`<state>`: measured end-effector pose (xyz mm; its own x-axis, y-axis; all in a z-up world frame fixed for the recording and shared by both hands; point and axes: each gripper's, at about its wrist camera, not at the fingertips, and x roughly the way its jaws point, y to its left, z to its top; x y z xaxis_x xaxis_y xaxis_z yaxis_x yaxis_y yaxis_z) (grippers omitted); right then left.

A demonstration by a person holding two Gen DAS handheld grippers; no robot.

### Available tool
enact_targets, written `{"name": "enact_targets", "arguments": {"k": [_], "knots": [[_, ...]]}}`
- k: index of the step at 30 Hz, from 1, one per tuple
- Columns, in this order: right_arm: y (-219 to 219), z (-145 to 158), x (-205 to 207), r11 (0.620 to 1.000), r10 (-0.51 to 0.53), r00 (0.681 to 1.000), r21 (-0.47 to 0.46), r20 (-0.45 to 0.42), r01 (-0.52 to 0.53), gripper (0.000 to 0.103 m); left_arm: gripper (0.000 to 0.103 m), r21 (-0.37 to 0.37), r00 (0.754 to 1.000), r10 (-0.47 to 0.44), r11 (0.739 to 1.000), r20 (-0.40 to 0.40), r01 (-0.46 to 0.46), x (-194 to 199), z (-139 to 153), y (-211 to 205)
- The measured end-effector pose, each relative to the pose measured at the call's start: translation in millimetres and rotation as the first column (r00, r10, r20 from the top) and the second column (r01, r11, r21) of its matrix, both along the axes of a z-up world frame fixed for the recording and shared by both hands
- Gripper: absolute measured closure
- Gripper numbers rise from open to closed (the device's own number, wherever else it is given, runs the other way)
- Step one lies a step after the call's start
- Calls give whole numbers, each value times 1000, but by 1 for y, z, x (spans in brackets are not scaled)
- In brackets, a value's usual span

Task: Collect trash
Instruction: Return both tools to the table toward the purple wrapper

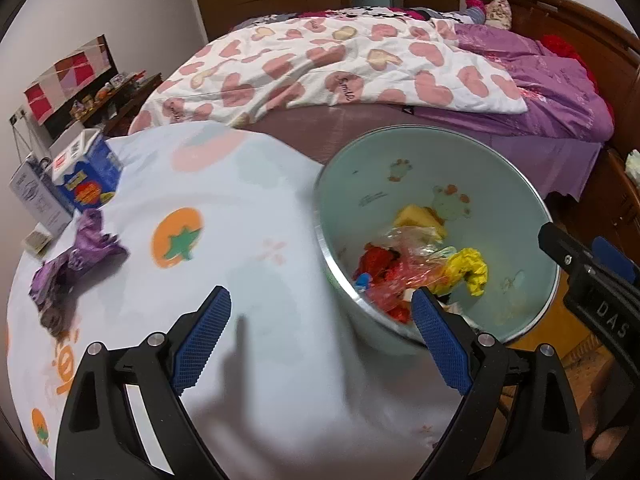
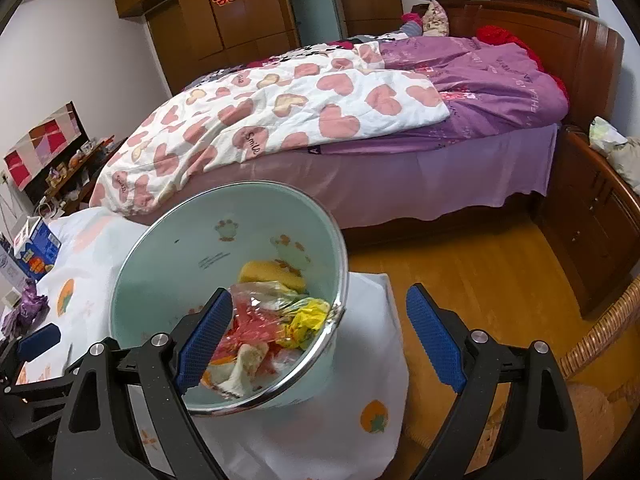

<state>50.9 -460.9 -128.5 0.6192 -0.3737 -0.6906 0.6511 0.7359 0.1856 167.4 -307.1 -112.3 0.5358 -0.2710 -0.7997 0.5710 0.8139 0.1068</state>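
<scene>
Nearest, the left tongs stand released over the cloth-covered surface, nothing between them; the right tongs are likewise released, astride the near rim of the pale green bin. Bright wrappers already lie in the bin. A crumpled purple wrapper remains at the far left, so collecting it looks next: the left tongs should reach left and close on it.

There are two tongs, one bin, two boxes and one purple wrapper.
</scene>
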Motion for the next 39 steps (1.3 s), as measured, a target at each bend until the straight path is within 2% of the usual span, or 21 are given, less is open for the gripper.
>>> {"name": "enact_targets", "arguments": {"k": [10,20,32,39], "knots": [[40,15,8,997,80,997,-4,22,-80,16,10,1,994,76,997,79,-76,1,16,58],[101,29,35,977,210,977,-37,28,-209,16,10,-9,975,203,979,85,-203,16,20,129],[174,36,82,938,346,938,-36,27,-345,16,10,-43,938,340,940,65,-337,37,20,212],[212,36,116,912,411,912,-29,15,-410,16,10,-29,902,426,905,74,-425,56,15,268]]}}
